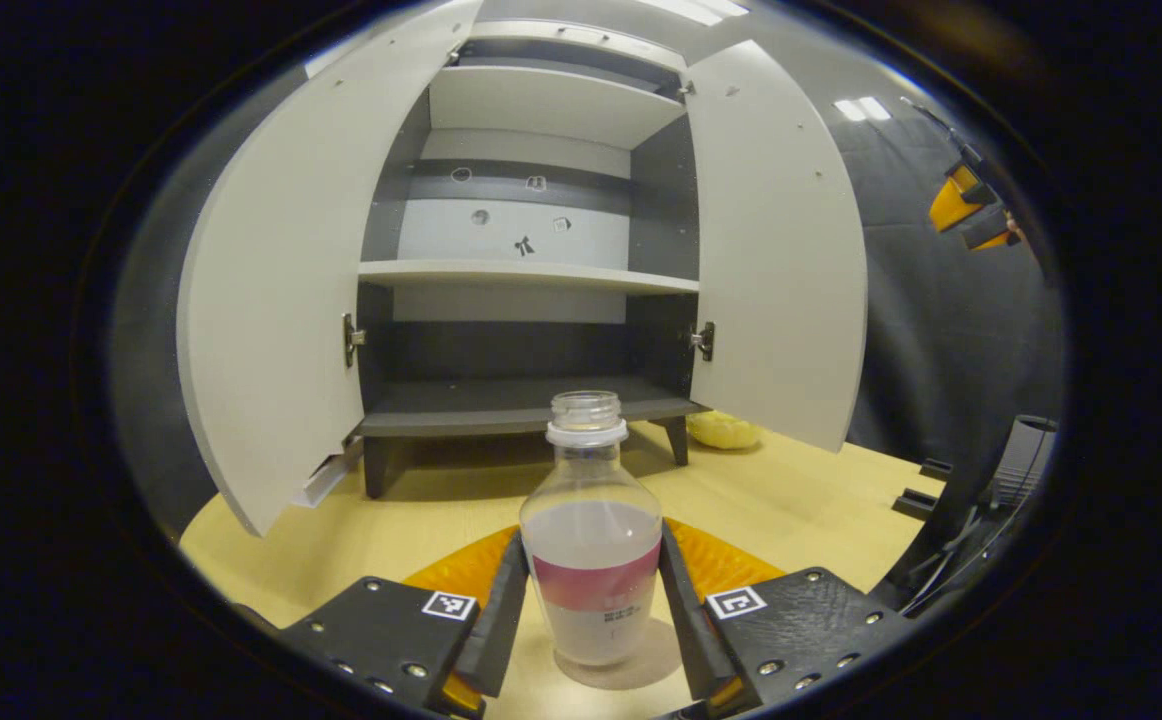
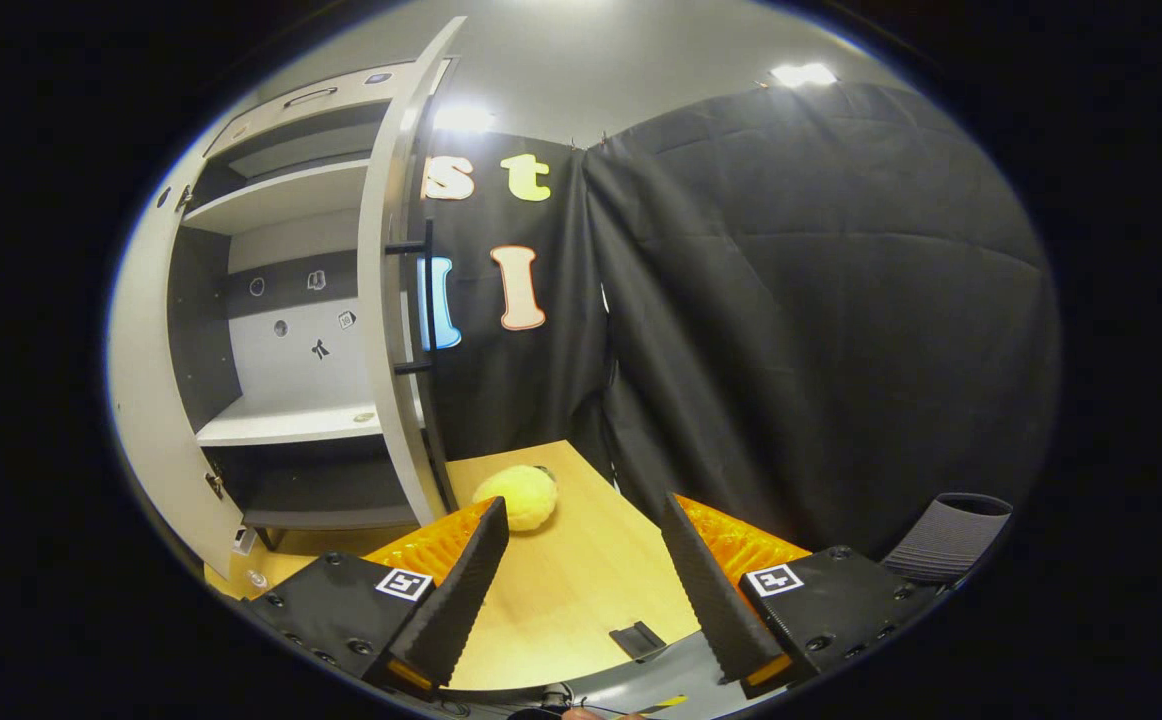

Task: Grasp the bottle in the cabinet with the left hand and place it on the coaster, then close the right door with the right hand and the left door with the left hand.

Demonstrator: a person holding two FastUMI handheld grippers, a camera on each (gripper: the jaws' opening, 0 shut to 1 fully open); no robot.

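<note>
Wooden table (image 1: pixel 801 500) — left gripper (image 1: pixel 591 600) jaws clasp the bottle (image 1: pixel 591 560) before the cabinet (image 1: pixel 531 280); right gripper (image 2: pixel 581 590) jaws gape empty.

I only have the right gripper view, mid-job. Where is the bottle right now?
Observer: The bottle stands upright on the table, in front of the cabinet, not inside it.
Operator: Is it on the coaster?
Observer: Yes, a round coaster shows under its base.
Operator: Is the left gripper holding it?
Observer: Yes, the left gripper has its fingers lying against both sides of the bottle.
</note>
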